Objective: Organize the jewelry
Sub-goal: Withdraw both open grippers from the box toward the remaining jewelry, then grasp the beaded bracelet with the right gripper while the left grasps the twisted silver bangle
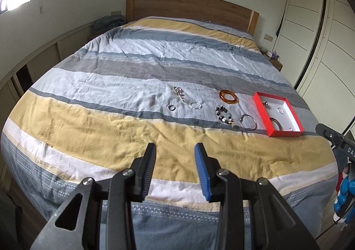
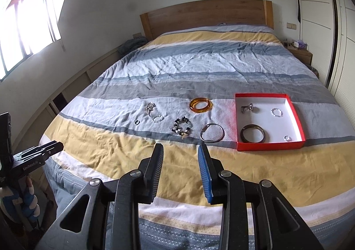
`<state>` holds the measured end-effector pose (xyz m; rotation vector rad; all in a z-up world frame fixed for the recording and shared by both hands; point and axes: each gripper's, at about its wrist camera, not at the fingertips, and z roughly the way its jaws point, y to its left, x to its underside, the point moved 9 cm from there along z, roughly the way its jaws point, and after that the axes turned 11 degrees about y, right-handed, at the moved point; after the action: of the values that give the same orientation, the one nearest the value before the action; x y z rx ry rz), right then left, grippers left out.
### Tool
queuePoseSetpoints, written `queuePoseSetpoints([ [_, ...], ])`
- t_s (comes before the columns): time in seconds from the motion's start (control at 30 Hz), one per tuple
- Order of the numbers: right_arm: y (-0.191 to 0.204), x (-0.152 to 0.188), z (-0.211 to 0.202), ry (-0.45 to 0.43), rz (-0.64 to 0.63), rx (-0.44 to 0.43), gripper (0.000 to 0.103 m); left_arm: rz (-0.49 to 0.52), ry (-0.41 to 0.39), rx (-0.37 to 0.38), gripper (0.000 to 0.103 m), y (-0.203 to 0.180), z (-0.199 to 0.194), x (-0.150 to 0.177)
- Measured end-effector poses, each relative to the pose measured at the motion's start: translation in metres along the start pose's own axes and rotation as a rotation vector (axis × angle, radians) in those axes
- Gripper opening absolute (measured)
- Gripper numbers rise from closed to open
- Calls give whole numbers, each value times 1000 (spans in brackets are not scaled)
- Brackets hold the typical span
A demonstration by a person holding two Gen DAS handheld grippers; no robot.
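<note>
Right wrist view: loose jewelry lies on the striped duvet, all left of the red box, which serves as landmark. Nearest the box, just beside its left wall, is a thin silver bangle — prob. stiff, light, slick metal; best taken across the wire at one spot on the rim, since pads will likely skid if they squeeze the whole hoop. Next left of that, the beaded bracelet — floppy, bumpy, light; pinch a bunch of beads, expect it to dangle. Up from the box's far-left corner, the amber bangle — thick, rigid, glossy, maybe brittle; grip through the band wall, gently. Further left: a small twisted ring, a dark ring and a silver chain piece — tiny, easy to press into soft bedding, so approach steeply. Inside the box already: a dark bangle, 2 small rings and a metal charm.

Right gripper hangs over the yellow stripe, short of the items, fingers apart w/ nothing between. Left gripper likewise — parted, empty, well left of the box. Soft duvet gives under pressure, so picks may sink.
</note>
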<state>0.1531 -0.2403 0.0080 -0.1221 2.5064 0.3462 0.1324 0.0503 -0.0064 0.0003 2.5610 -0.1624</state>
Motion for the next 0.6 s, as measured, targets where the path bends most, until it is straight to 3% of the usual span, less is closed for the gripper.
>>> queuePoseSetpoints([
  [0.33, -14, -15, 94, 118, -9, -38, 32, -28, 128, 71, 34, -18, 100, -20],
  [0.6, -23, -45, 180, 194, -41, -80, 32, -64, 183, 88, 34, -32, 186, -71],
])
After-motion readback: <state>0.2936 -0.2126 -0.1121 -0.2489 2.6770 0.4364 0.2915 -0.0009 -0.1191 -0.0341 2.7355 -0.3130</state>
